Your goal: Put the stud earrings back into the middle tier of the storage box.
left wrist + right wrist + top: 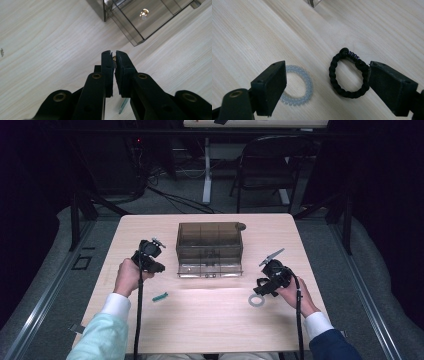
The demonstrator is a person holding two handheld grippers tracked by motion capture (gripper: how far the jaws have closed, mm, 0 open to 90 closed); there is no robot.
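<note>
My left gripper [113,56] hangs over bare tabletop left of the smoked clear drawer box [210,247]. Its jaws are nearly together, pinching a small brass-coloured thing [114,58] too hidden to name. Up the table, the box's front corner and a brass drawer knob [143,12] are visible. My right gripper [326,66] is open, low over the table at the right [261,287]. A black braided bracelet [348,75] lies between its jaws, close to the right one. A pale clear coil hair tie [299,86] lies by the left jaw, partly behind it.
A small teal item [160,296] lies on the table below the left hand, and its end peeks out under the left jaws [123,105]. The coil tie [257,300] sits in front of the right hand. A folding chair [267,167] stands beyond the table.
</note>
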